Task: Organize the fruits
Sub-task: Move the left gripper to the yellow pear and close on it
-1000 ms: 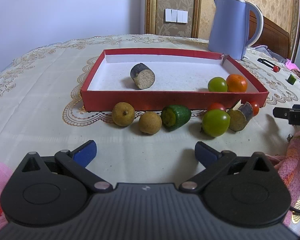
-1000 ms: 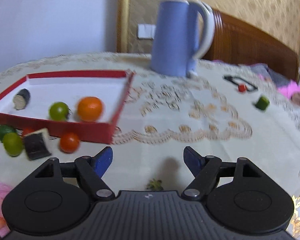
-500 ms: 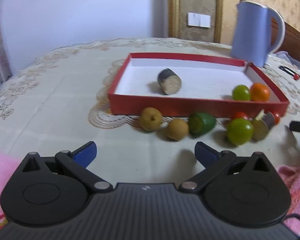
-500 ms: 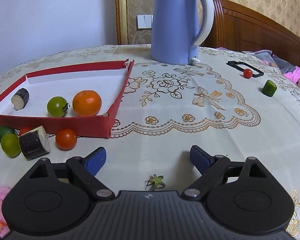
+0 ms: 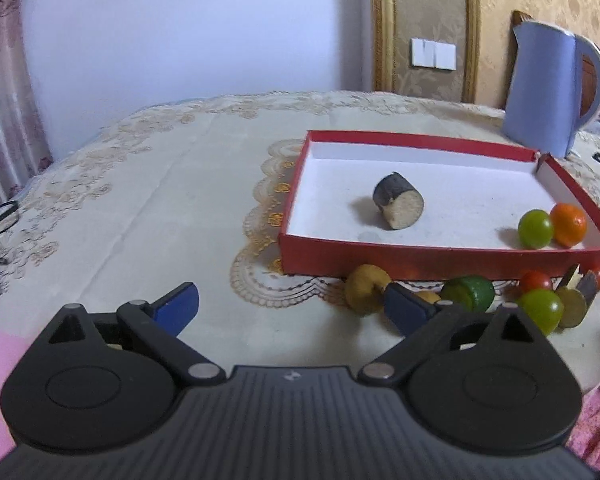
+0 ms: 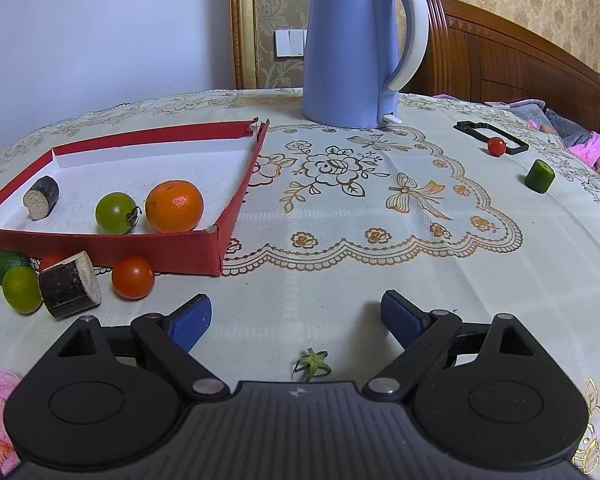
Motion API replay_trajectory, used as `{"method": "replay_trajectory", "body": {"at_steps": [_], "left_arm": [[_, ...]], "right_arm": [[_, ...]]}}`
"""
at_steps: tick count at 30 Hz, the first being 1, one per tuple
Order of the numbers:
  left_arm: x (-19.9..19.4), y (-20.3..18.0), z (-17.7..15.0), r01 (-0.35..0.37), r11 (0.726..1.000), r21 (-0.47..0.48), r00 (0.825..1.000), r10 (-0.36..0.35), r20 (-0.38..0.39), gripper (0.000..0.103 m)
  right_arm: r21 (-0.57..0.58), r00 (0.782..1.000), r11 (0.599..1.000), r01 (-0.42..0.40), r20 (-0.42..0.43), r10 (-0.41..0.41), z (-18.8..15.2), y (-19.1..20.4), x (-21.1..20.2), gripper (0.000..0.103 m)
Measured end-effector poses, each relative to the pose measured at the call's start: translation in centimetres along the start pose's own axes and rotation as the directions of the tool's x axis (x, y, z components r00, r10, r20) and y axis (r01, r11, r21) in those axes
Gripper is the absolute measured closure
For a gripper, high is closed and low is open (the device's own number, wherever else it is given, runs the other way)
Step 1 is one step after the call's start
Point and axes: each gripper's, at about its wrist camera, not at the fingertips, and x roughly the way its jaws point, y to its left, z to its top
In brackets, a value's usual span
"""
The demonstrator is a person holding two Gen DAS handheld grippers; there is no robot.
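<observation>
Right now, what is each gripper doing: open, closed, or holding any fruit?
Left gripper: open, nothing between its fingers.
Right gripper: open, nothing between its fingers.

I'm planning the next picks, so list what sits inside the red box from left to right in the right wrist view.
Dark cut cylinder piece → green tomato → orange, all inside the red box.

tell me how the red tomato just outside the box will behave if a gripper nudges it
The red tomato looks round and glossy, so it would likely roll and may slip from a loose pinch. It lies near the red box, whose wall could stop it.
</observation>
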Motion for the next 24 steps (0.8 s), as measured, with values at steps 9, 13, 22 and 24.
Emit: {"method": "replay_trajectory", "body": {"at_steps": [9,13,22,24], "left_arm": [[2.2,-0.1,0.3,0.059,0.998,-0.016,0.996,-0.06,-0.066,0.009],[1.6,0.3,0.1,0.071,0.997,-0.026,0.996,-0.072,-0.042,0.029],[0.7,-0.6,-0.5,0.119,0.993,0.028,0.993,-0.119,-0.004,0.078],[0.6,-0.5,-0.6,0.123,0.992,0.017,0.992,-0.123,-0.002,0.078]], "right_arm": [[0.0,1.0,1.0,0.001,0.0,-0.001,0.0,0.0,0.0,0.011],[-0.001,1.0,1.0,0.001,0.0,-0.001,0.0,0.0,0.0,0.011],[-0.001,1.0,1.0,0.001,0.0,-0.001,0.0,0.0,0.0,0.011],[0.0,1.0,1.0,0.001,0.0,-0.001,0.0,0.0,0.0,0.011]]}}
